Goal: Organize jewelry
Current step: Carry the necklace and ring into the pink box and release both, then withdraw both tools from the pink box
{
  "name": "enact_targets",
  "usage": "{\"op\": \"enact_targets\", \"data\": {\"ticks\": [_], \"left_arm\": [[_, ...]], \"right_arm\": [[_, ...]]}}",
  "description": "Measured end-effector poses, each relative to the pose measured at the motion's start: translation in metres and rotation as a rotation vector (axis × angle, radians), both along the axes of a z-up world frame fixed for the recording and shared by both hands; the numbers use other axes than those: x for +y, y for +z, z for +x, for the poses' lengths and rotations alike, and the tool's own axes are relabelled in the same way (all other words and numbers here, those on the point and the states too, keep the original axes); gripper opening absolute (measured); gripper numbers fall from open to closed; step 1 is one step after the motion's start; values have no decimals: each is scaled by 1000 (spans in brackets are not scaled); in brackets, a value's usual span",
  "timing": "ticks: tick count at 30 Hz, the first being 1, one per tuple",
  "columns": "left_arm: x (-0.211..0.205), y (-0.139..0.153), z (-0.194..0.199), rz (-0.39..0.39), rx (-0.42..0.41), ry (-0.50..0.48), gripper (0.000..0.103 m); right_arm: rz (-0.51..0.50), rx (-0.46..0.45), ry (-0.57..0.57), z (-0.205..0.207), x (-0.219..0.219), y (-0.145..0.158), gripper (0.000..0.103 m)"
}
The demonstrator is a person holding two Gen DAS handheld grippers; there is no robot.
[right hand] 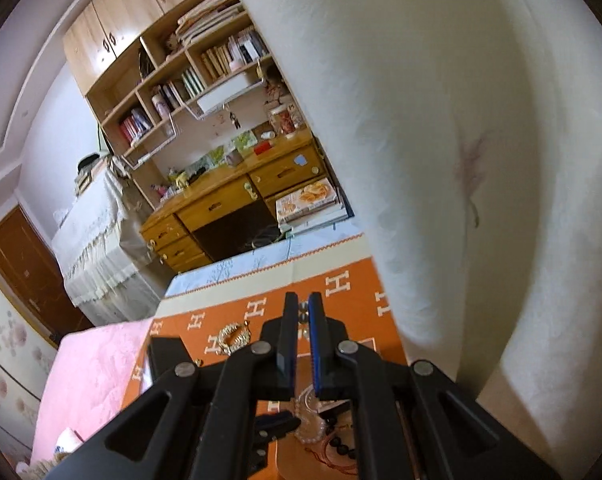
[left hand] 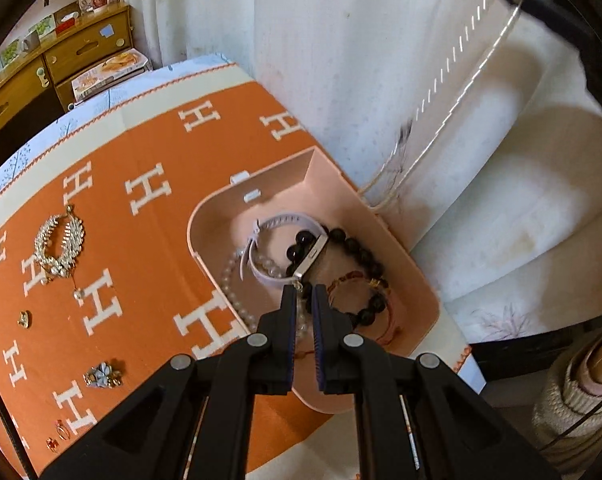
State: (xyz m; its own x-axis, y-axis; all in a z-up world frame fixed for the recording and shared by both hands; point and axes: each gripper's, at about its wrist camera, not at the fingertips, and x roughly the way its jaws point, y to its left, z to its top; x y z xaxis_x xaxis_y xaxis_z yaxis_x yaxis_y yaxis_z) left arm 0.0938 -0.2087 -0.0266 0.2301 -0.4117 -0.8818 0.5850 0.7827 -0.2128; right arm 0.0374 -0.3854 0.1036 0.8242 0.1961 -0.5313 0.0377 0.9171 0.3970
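Note:
In the left wrist view a pink storage box (left hand: pixel 415 280) sits on the orange cloth (left hand: pixel 141 152). It holds a lilac watch (left hand: pixel 285 248), a pearl strand (left hand: pixel 231 284), a black bead bracelet (left hand: pixel 361 252) and a red cord bracelet (left hand: pixel 353 280). My left gripper (left hand: pixel 302 292) is over the box, its jaws nearly closed at the watch's metal end; whether they grip it is unclear. On the cloth lie a silver leaf necklace (left hand: pixel 59 244), a flower brooch (left hand: pixel 103 374) and rings (left hand: pixel 61 434). My right gripper (right hand: pixel 302 300) is raised, its jaws narrow, with something small and dark between the tips.
A white curtain (left hand: pixel 341 60) hangs close behind the box. A wooden desk with drawers (right hand: pixel 229 196) and bookshelves (right hand: pixel 181 72) stand beyond the table. A pink quilt (right hand: pixel 89 380) lies to the left. The other gripper's tip (right hand: pixel 277 420) shows below the right one.

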Motion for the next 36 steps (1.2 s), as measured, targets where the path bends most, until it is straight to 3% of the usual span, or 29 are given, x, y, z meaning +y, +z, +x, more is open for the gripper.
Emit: {"op": "enact_targets", "data": {"ticks": [10, 15, 20, 22, 24, 29, 32, 36], "left_arm": [[-1, -7, -8, 27, -32, 3, 6], [6, 0, -13, 23, -77, 19, 18], [17, 6, -14, 13, -111, 53, 23], [22, 8, -14, 12, -126, 69, 35], [29, 11, -15, 10, -156, 96, 61], [45, 22, -16, 1, -222, 149, 74], [56, 29, -17, 11, -259, 186, 89], [68, 37, -21, 30, -316, 223, 90]], "right_arm": [[-15, -68, 10, -1, 1, 14, 5], [-17, -45, 3, 11, 2, 6, 5], [-18, -5, -7, 24, 4, -10, 5], [-26, 19, -11, 29, 6, -18, 5], [-43, 45, -12, 35, 9, -26, 5], [-94, 129, -1, 49, 21, -48, 5], [-112, 152, 4, 50, 27, -56, 5], [-101, 174, 9, 51, 31, -61, 5]]}}
